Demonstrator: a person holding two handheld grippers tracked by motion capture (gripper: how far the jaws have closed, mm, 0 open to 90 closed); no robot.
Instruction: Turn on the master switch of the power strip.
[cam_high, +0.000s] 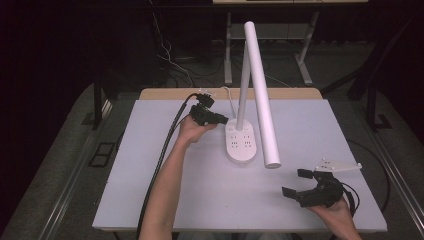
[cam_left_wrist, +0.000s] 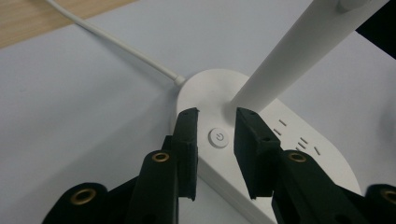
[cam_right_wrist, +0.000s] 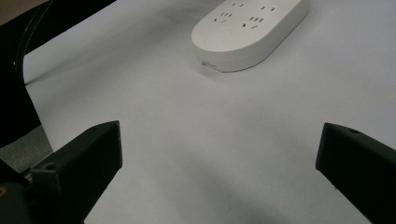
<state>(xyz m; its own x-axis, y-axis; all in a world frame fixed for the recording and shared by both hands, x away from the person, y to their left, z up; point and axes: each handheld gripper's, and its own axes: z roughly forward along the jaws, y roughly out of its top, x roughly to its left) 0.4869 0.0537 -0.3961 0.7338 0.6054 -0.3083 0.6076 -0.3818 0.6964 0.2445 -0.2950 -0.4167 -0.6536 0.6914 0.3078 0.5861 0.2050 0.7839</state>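
I have my left gripper (cam_left_wrist: 215, 135) down over the back end of the white oval plastic lamp base with plug sockets (cam_high: 241, 144), which sits near the middle of the pale grey bench (cam_high: 165, 200). Its fingers (cam_left_wrist: 187, 140) stand a little apart on either side of the small round power button (cam_left_wrist: 218, 138) and hold nothing. My right gripper (cam_high: 300, 182) waits near the front right corner, fingers wide apart and empty.
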